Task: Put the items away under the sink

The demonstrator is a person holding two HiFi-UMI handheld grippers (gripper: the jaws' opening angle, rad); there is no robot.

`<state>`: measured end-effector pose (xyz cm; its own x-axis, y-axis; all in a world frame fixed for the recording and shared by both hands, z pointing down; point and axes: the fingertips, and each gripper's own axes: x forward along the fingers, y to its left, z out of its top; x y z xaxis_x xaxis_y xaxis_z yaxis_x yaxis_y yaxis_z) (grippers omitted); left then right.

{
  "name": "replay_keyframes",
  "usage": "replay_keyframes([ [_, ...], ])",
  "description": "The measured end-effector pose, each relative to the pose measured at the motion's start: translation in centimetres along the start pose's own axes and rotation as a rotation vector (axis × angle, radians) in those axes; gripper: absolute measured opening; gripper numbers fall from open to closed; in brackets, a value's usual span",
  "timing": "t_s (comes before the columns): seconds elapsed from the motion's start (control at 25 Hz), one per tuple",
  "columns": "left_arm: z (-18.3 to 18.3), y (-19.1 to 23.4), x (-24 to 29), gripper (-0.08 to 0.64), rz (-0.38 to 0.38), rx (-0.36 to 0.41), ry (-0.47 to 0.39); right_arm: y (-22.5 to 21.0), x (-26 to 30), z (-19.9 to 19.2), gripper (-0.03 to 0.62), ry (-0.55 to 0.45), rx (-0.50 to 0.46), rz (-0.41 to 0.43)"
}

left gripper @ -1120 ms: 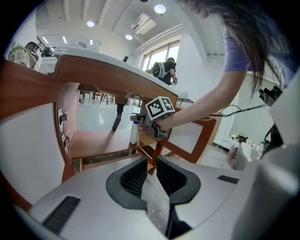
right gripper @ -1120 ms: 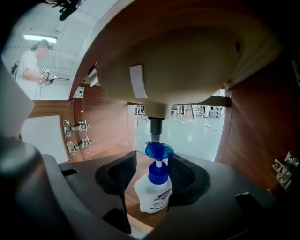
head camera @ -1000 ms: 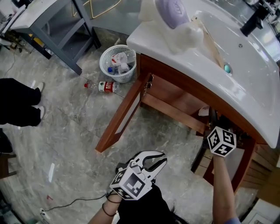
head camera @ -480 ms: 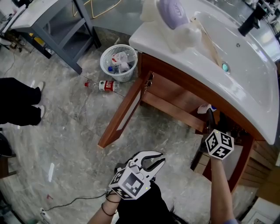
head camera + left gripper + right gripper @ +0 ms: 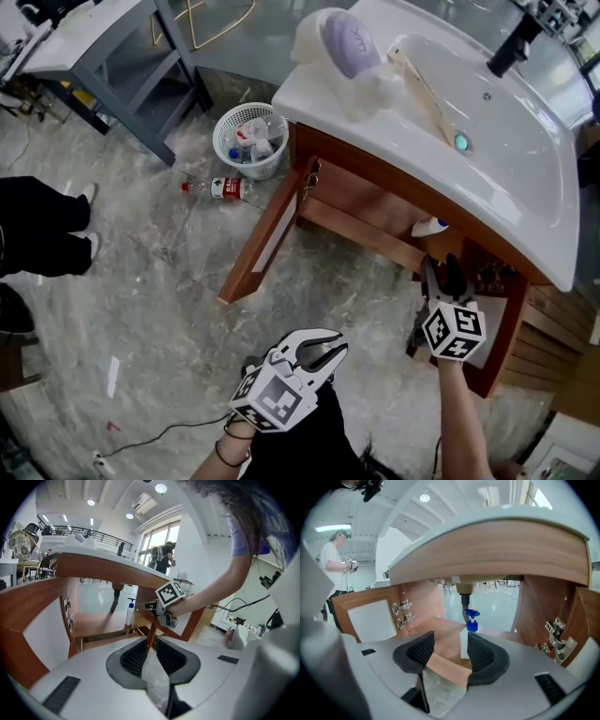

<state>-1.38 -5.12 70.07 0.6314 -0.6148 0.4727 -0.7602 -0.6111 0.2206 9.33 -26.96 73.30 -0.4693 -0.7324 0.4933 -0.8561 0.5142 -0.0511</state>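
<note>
The white pump bottle (image 5: 465, 641) with its blue head stands upright on the wooden floor of the cabinet (image 5: 440, 624) under the sink (image 5: 525, 187), just in front of the drain pipe (image 5: 464, 594) that comes down from above. The right gripper (image 5: 446, 649) points into the open cabinet from the near side. Its 2 jaws stand wide apart, having just drawn a little closer together, and nothing is between them: the bottle is beyond the tips, close to the right-hand jaw and untouched. The left gripper (image 5: 151, 654) hangs nearer and further left, apart from the cabinet and above the marble floor (image 5: 141, 272). Its jaws are a narrow gap apart, and only floor shows between the pads. The left door (image 5: 267, 234) is swung wide open, and the right door (image 5: 504, 323) is open too, just beside the right gripper. On the far left end of the sink a lilac object (image 5: 349, 42) rests on something white, with a wooden stick (image 5: 417, 80) lying beside it across the basin. Left of the cabinet a white wastebasket (image 5: 248, 139) holds rubbish, and 1 clear plastic bottle (image 5: 217, 187) with a red label lies on its side on the floor just near it. At the left edge stand a person's legs (image 5: 37, 230) in black trousers – well apart from the cabinet.
</note>
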Motion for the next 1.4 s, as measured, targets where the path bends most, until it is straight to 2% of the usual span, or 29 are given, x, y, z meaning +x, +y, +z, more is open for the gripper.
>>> replay_keyframes([
  [0.08,1.1,-0.5,-0.8,0.067,0.003,-0.009,-0.010,1.1,-1.5,0.5,0.215,0.002,-0.020,0.026],
  [0.28,3.9,-2.0,-2.8,0.067,0.010,-0.023,-0.036,4.0,-5.2,2.7,0.195,-0.009,-0.051,0.099],
  [0.4,5.5,-2.6,-3.7,0.067,0.009,0.002,-0.029,5.6,-7.5,5.0,0.178,-0.030,-0.053,0.137],
  [0.52,7.6,-3.4,-4.5,0.067,0.006,0.023,-0.035,7.0,-10.2,7.4,0.127,-0.050,-0.039,0.175],
  [0.76,12.0,-5.4,-6.1,0.067,-0.001,0.067,-0.058,9.1,-15.8,10.9,0.106,-0.069,-0.022,0.268],
  [1.12,16.8,-9.8,-11.9,0.067,-0.005,0.118,-0.062,11.6,-24.5,16.1,0.092,-0.063,0.093,0.292],
  [1.28,17.0,-11.3,-14.8,0.067,-0.002,0.148,-0.043,12.8,-27.3,18.0,0.092,-0.096,0.091,0.293],
  [1.4,18.2,-10.7,-16.8,0.067,0.024,0.171,-0.096,13.6,-28.6,19.4,0.092,-0.142,0.075,0.274],
])
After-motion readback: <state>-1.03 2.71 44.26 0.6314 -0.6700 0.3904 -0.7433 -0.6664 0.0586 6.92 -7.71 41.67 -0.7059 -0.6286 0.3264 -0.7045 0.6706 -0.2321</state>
